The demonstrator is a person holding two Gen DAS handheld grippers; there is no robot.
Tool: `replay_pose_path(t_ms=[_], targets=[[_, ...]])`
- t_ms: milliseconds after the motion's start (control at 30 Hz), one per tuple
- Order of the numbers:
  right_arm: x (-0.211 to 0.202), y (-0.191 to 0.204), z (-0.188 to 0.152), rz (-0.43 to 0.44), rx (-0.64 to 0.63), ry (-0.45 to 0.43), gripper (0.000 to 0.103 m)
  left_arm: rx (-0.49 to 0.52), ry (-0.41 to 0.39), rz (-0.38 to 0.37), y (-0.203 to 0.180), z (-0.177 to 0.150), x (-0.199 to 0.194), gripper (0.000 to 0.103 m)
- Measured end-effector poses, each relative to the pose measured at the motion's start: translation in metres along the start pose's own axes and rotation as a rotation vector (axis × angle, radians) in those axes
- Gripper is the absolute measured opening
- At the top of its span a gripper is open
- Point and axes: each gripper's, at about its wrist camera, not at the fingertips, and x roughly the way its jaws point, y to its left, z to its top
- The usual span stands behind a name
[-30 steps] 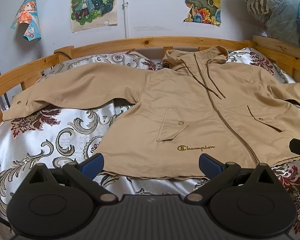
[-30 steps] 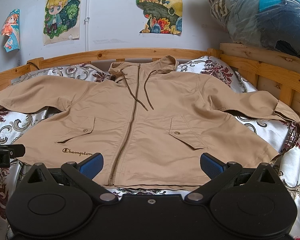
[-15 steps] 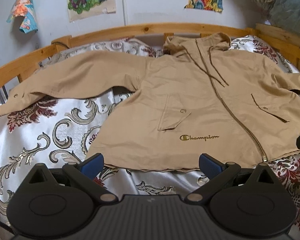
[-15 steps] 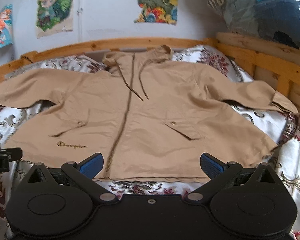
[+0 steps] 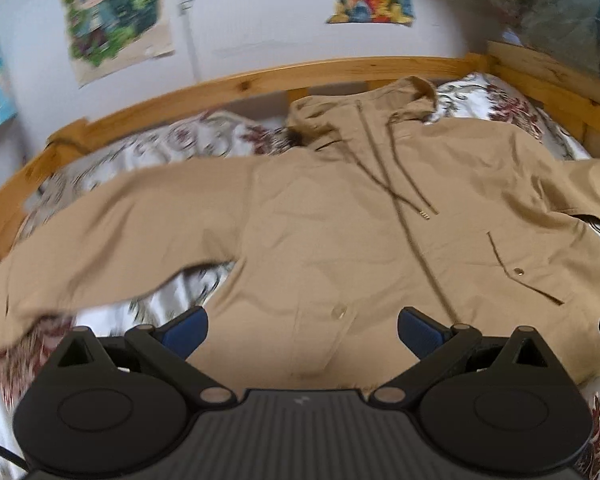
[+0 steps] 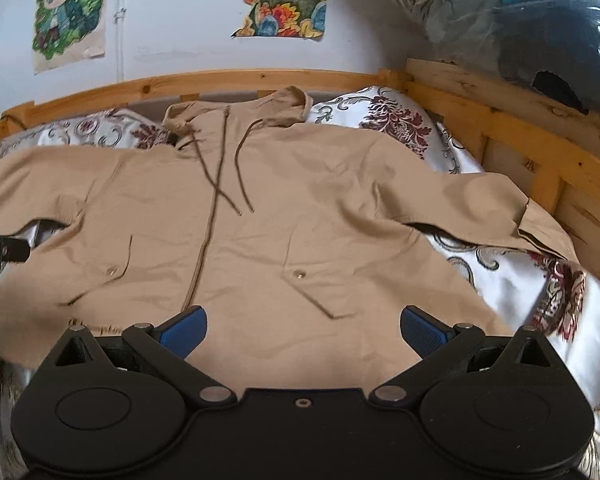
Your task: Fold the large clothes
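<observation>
A tan hooded zip jacket lies flat and face up on the bed, sleeves spread to both sides, hood at the far end; it also shows in the right wrist view. My left gripper is open and empty, over the jacket's lower left front near the pocket button. My right gripper is open and empty, over the lower right front near the hem. The left sleeve reaches far left, the right sleeve far right. The near hem is hidden behind both grippers.
The jacket lies on a white floral bedsheet inside a wooden bed frame that also runs along the right side. Bagged bedding is stacked at the back right. Posters hang on the wall.
Both grippers have moved forward over the jacket's lower part, so the hem and the Champion logo have dropped behind them. Both stay open.
</observation>
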Motion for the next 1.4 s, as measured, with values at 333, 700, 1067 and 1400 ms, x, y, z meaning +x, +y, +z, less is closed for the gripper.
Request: replay_pose_path(t_ms=[333, 700, 1067, 1400], targets=[[0.042, -0.061, 0.023, -0.154, -0.003, 0.036, 0.102, 0.039, 0.032, -0.109, -0.046, 0.034, 0.073, 0.102], [0.086, -0.141, 0.01, -0.519, -0.327, -0.013, 0.1, 0.024, 0.159, -0.169, -0.046, 0.022, 0.126, 0.102], [0.154, -0.18, 0.054, -0.532, -0.355, 0.099, 0.062, 0.004, 0.131, -0.131, -0.022, 0.02, 0.118, 0.102], [0.104, -0.182, 0.1, -0.336, -0.157, 0.091, 0.0, -0.055, 0.028, -0.388, -0.019, 0.027, 0.095, 0.099]])
